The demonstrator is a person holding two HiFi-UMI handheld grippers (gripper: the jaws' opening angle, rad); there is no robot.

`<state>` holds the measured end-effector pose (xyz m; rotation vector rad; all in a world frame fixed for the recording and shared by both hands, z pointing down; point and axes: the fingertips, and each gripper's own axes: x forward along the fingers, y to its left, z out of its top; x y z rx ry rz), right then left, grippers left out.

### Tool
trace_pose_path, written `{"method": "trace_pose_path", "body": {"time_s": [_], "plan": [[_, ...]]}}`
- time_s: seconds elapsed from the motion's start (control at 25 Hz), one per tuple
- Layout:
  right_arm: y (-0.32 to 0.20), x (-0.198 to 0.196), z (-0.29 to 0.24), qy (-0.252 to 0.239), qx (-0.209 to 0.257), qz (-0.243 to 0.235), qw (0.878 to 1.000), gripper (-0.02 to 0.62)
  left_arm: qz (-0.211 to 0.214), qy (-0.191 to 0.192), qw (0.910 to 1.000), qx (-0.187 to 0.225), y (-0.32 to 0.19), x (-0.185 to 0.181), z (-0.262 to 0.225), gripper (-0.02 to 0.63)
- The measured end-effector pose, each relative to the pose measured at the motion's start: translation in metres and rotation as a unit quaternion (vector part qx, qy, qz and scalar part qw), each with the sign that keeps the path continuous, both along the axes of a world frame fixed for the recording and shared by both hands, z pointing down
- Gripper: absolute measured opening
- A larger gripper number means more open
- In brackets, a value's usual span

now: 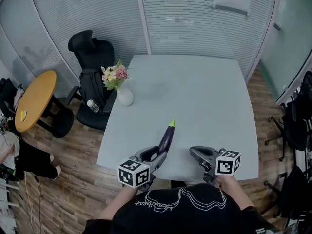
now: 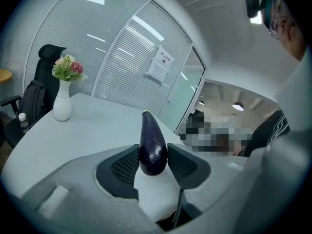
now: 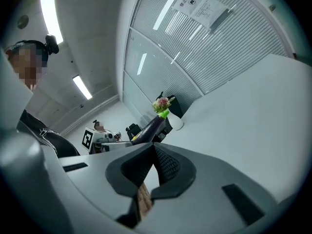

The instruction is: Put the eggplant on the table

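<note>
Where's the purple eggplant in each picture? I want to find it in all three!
Head view: low middle, the eggplant sticks out of the left claw, above the table.
Left gripper view: dead centre, pinched between the claw's jaws.
Right gripper view: left of centre, dark and slanted with a green tip.
Shared landmark: the white vase of flowers, farther back in every view.

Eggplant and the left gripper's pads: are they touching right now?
Touching. The left gripper view shows the eggplant standing between the pads of the left gripper, with both pads pressed against its sides and no gap.
</note>
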<state>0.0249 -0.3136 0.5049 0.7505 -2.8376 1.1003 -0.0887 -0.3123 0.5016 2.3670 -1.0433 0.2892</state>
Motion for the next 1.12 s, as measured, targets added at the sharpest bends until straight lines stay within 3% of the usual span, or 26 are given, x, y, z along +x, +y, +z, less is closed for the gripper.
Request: {"method": "trace_pose_path", "body": {"time_s": [0.24,0.56,1.12], "plan": [[-0.02,0.006,0.015,0.004,-0.015,0.003,1.0,0.006,-0.007,-0.01,0.9995,-0.03,-0.025,-0.003,0.033,0.187],[-0.032,0.012,0.028,0.013,-0.036,0.011,0.999,0.006,-0.009,-0.061,0.9965,-0.056,-0.046,-0.005,0.084,0.187],[-0.027,0.045,0.054,0.022,-0.066,0.056,0.996,0.006,0.005,-0.107,0.9882,-0.109,-0.056,-0.004,0.166,0.187]]}}
